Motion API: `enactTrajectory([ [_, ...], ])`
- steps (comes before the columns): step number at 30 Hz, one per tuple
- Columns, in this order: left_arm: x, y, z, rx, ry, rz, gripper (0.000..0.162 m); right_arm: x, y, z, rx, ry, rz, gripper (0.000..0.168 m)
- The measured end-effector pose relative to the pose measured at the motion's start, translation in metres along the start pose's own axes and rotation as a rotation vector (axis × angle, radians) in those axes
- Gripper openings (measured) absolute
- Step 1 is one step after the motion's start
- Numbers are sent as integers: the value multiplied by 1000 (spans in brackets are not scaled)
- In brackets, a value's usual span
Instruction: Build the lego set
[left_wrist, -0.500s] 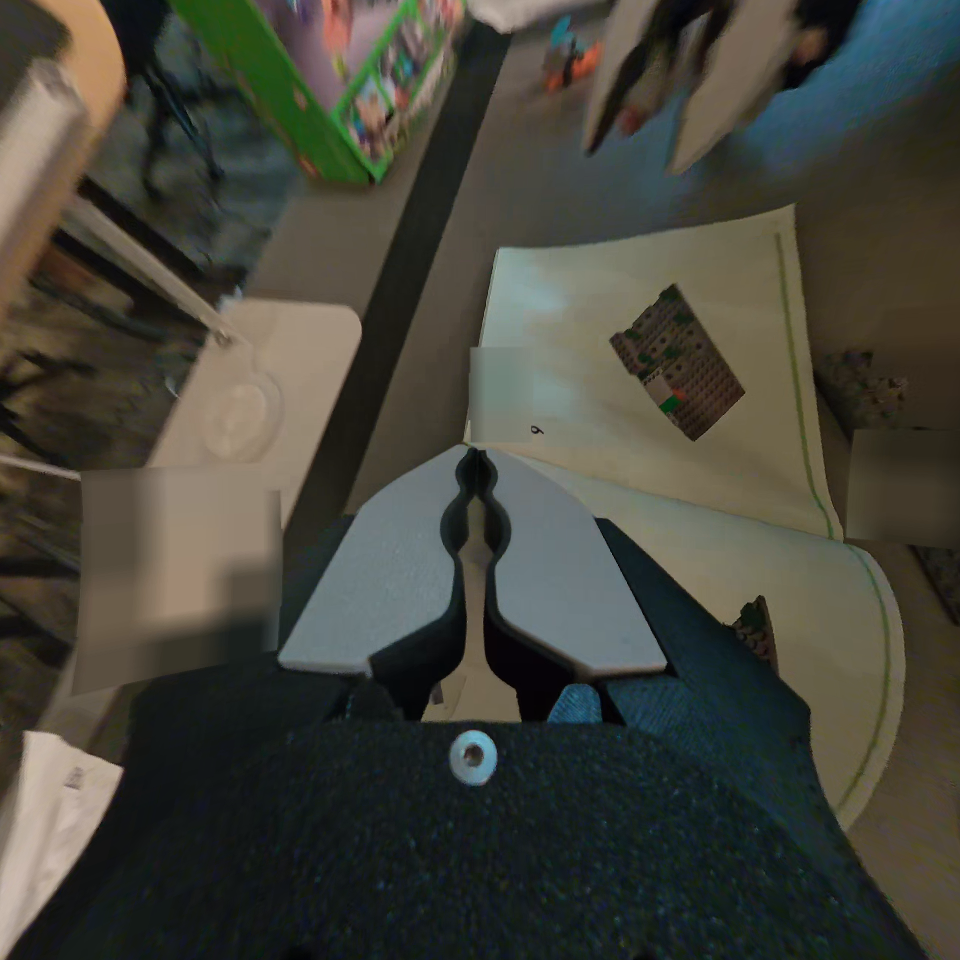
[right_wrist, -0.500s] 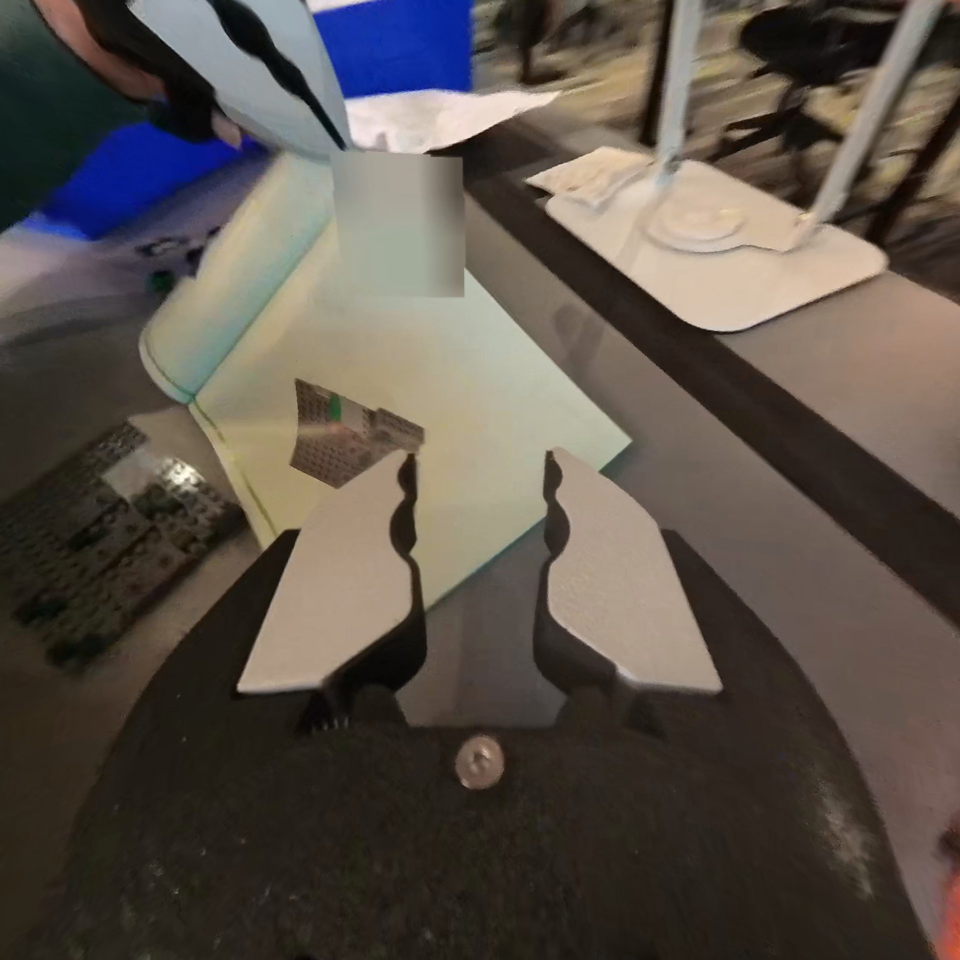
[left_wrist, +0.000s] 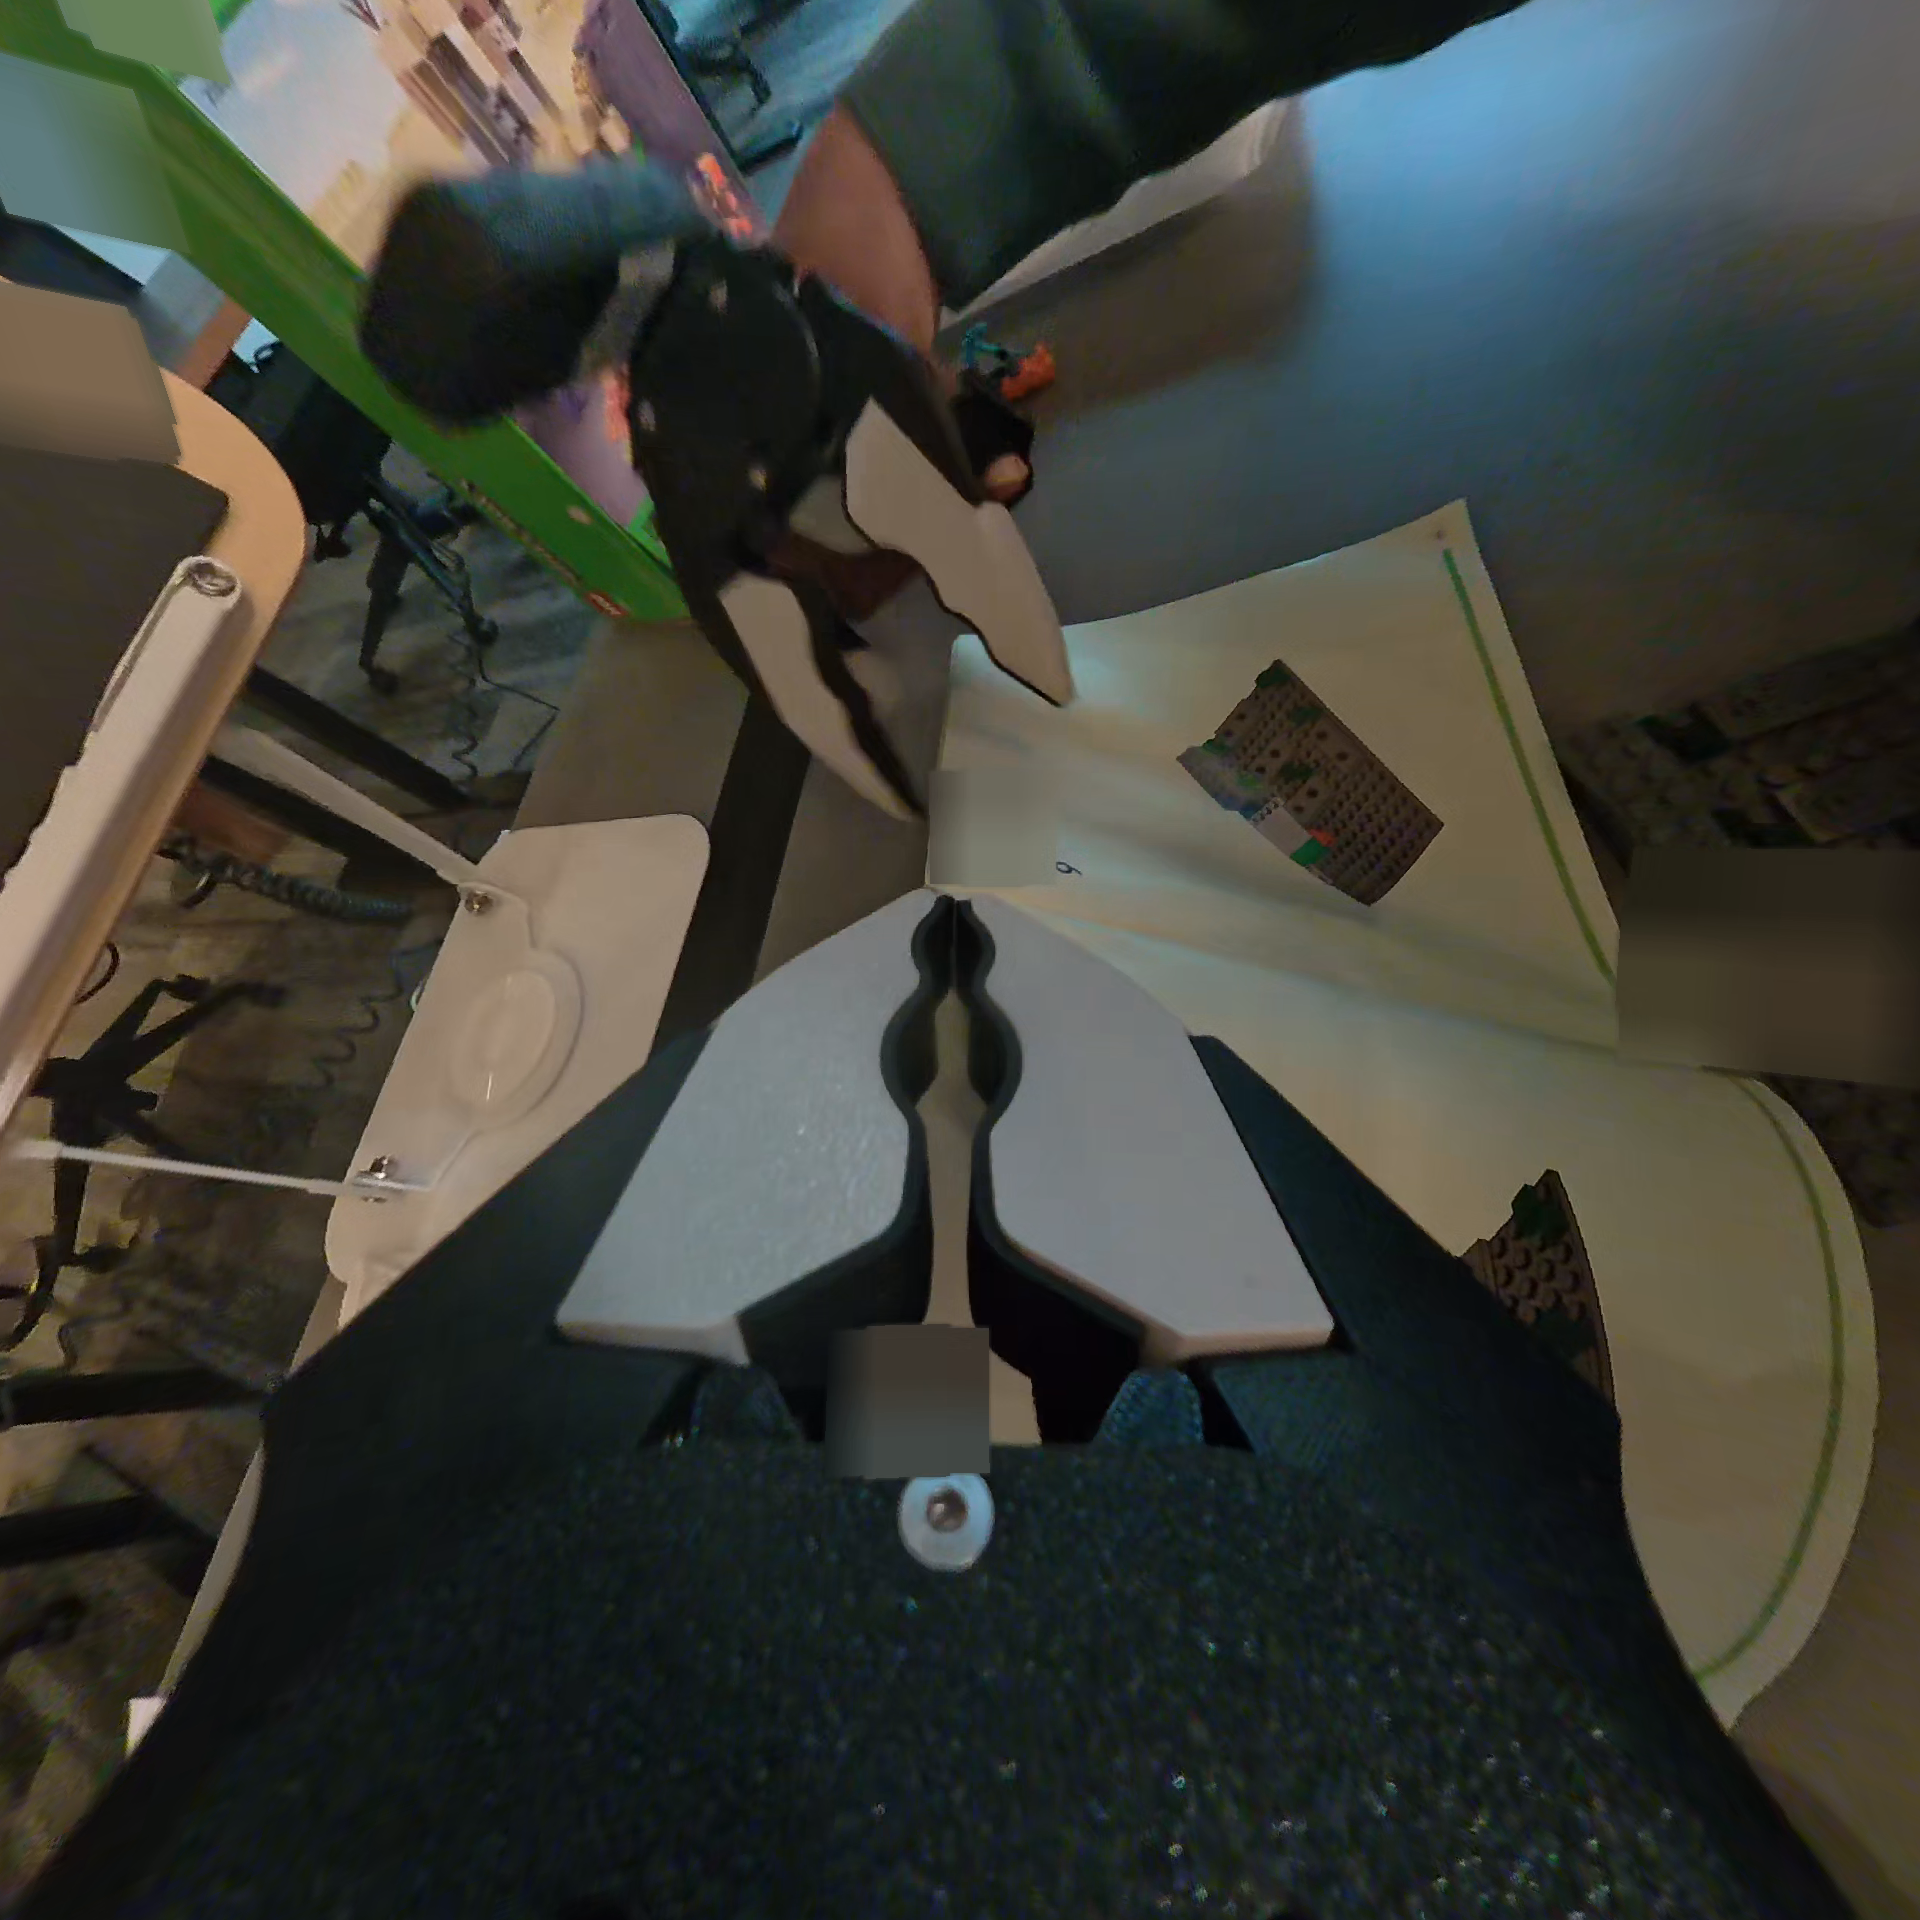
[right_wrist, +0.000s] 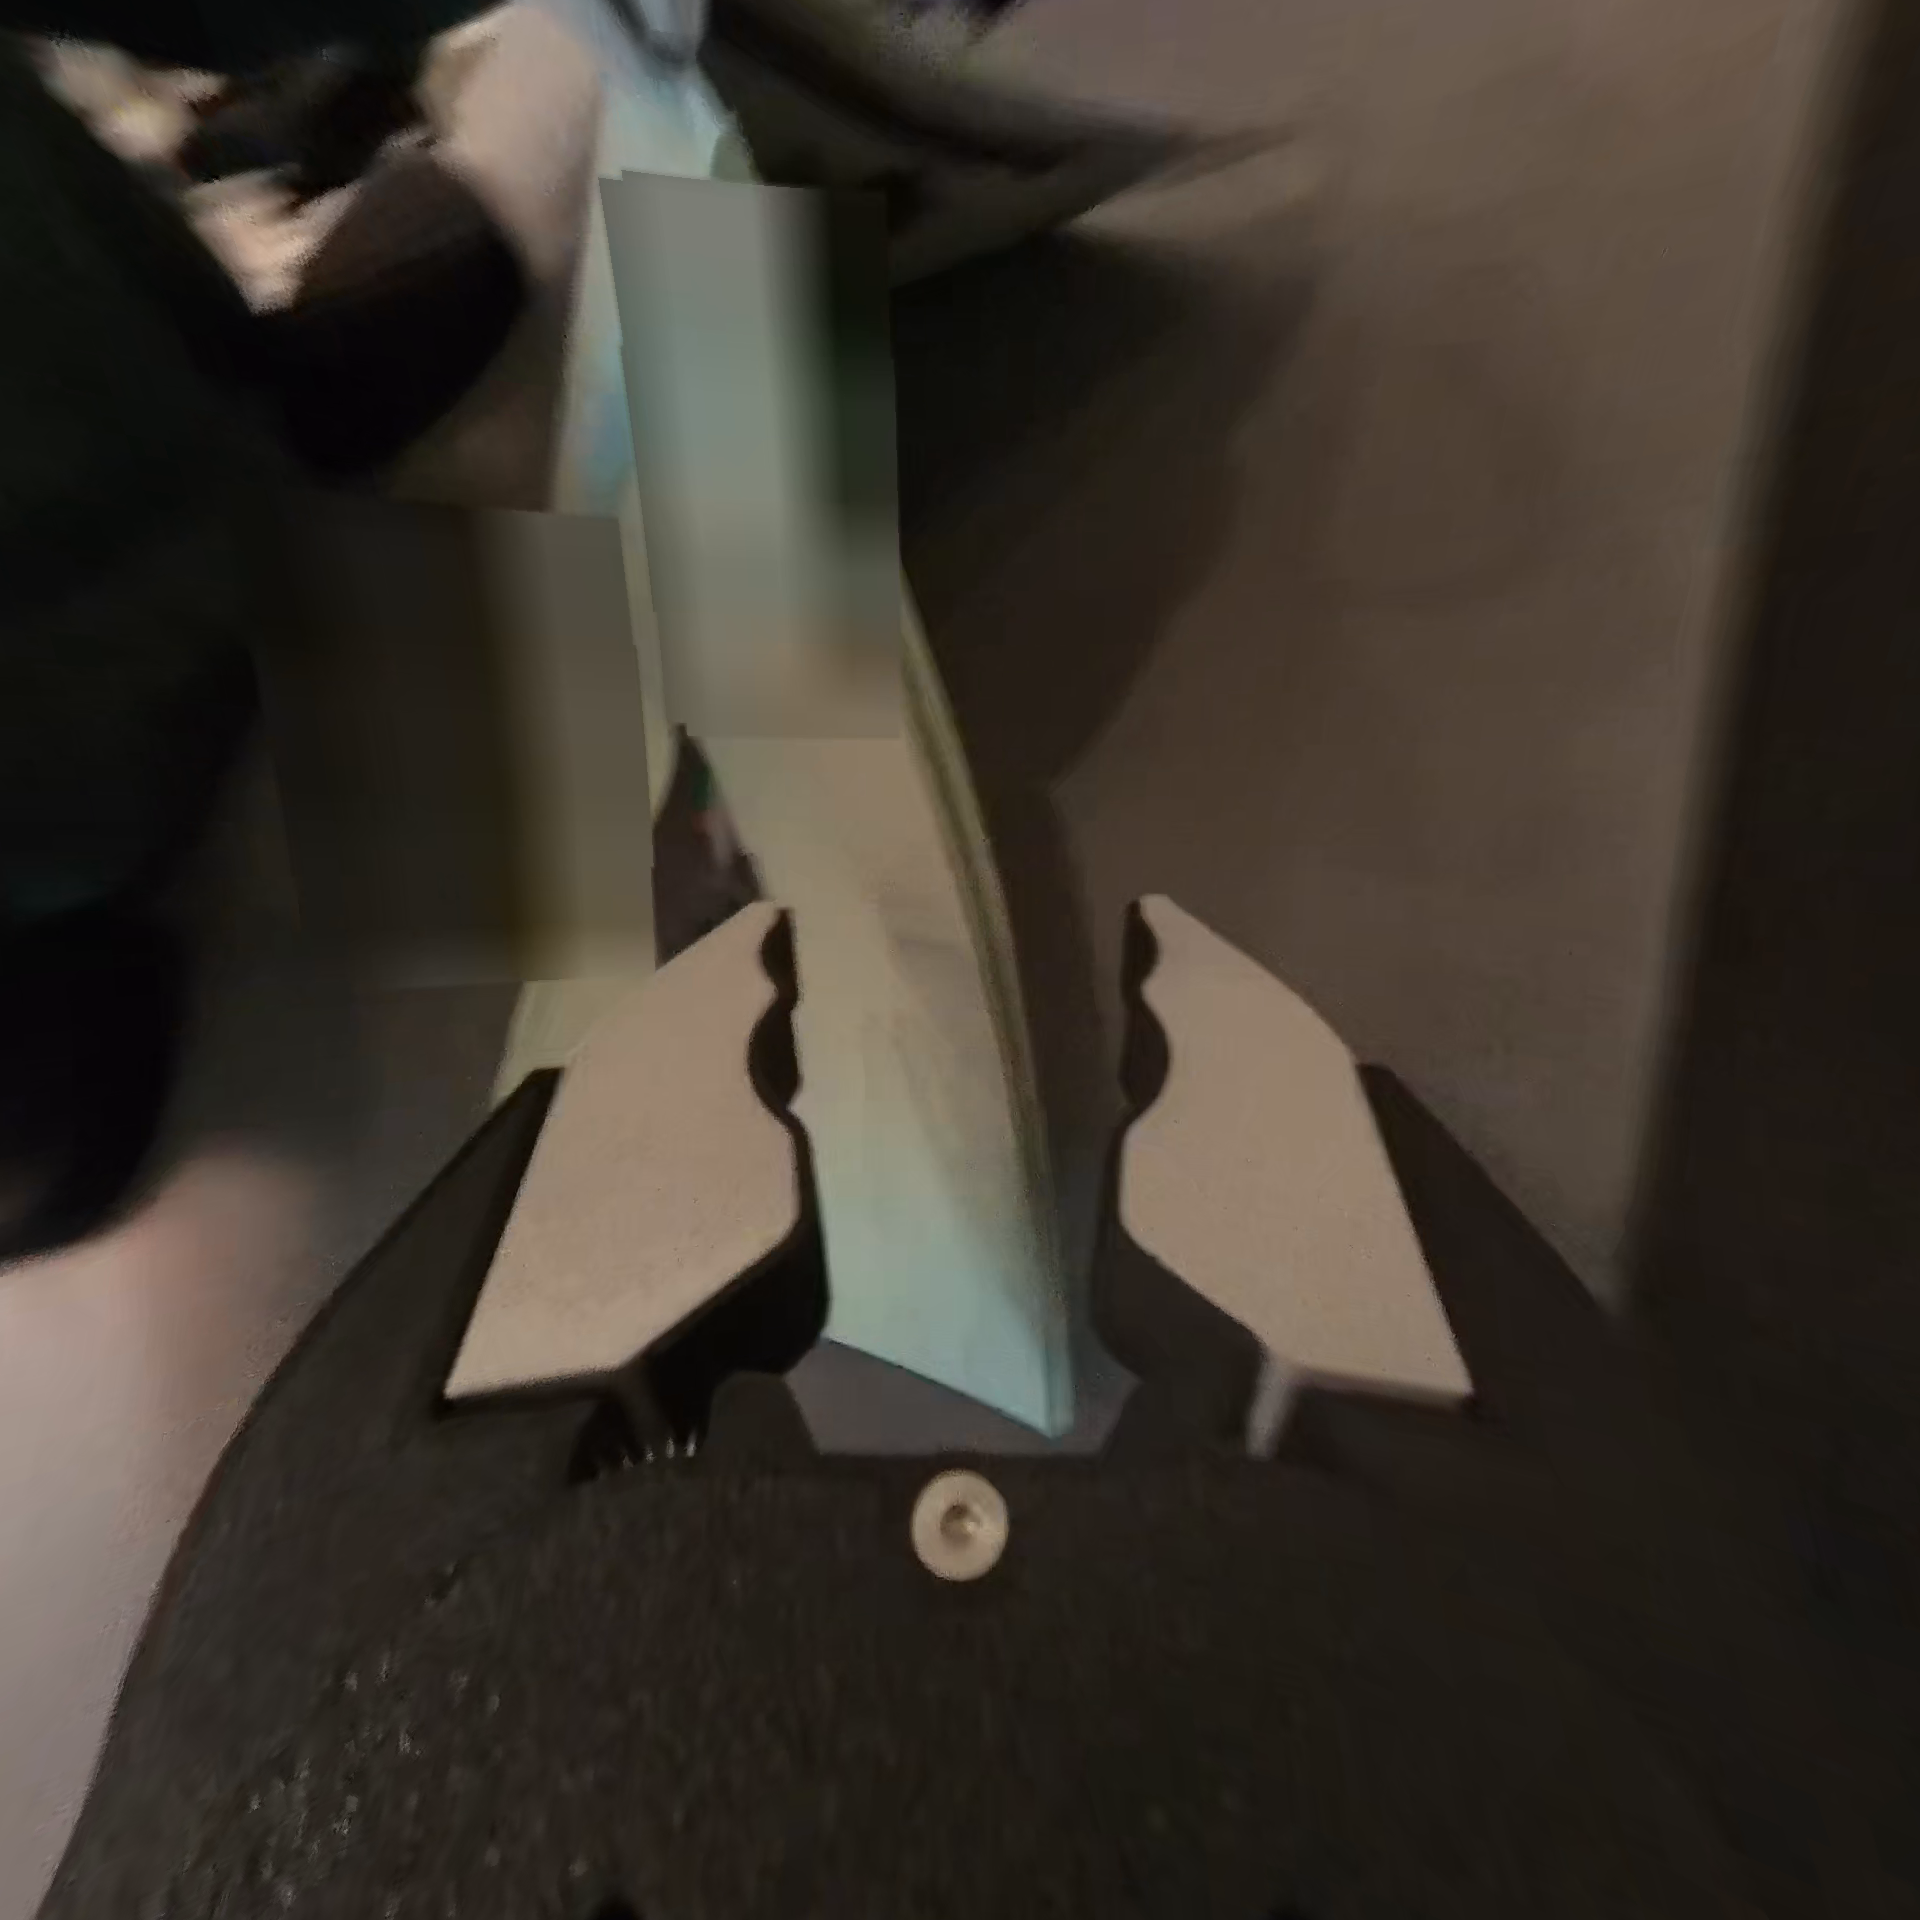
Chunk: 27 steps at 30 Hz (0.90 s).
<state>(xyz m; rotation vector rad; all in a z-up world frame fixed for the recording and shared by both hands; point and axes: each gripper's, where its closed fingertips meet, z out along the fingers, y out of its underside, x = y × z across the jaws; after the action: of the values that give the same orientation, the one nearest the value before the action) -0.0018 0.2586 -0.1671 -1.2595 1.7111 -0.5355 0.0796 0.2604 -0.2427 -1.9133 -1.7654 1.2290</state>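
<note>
The open instruction booklet (left_wrist: 1247, 727) lies on the grey table, one page curled over at the right. My left gripper (left_wrist: 951, 914) is shut on the near corner of a booklet page; a pale strip of paper shows between its fingers. My right gripper (left_wrist: 982, 753) is open at the page's far left corner and straddles the edge. In the right wrist view the page edge (right_wrist: 935, 1143) runs between its spread fingers, and the gripper (right_wrist: 958, 909) is blurred. A dark studded Lego baseplate (left_wrist: 1766, 748) lies to the right of the booklet.
A green Lego box (left_wrist: 312, 291) stands at the back left. A white stand base (left_wrist: 540, 997) with thin poles sits left of a dark gap in the table. Small orange and teal Lego pieces (left_wrist: 1013, 364) lie far back. A person's sleeve is above. The gap from one gripper's tips to the other's is roughly 12 centimetres.
My right gripper has come in from the far side of the table to the booklet's corner, and the page edge now sits between its open fingers. My left gripper stays shut on the page.
</note>
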Motion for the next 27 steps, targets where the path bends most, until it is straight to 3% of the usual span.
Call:
enactTrajectory([
  [1,0,0,-1,5,-3,0,0,-6,3,5,-34,-55,16,51],
  [3,0,4,-2,-5,2,-13,0,-17,8,8,-74,-128,29,14],
  [5,-1,10,-2,-20,-11,-48,0,-24,6,8,-67,-126,43,3],
  [14,-7,21,-7,-50,-36,-278,9,-48,-8,-12,-217,21,209,3],
  [18,-8,23,-13,-125,-89,-306,26,-49,-22,-20,-252,131,282,2],
  [23,-11,19,-38,-247,-328,-300,26,-47,-36,-25,-233,235,338,2],
  [27,-5,3,-59,-241,-456,-300,19,-45,-38,-24,-233,274,356,2],
])
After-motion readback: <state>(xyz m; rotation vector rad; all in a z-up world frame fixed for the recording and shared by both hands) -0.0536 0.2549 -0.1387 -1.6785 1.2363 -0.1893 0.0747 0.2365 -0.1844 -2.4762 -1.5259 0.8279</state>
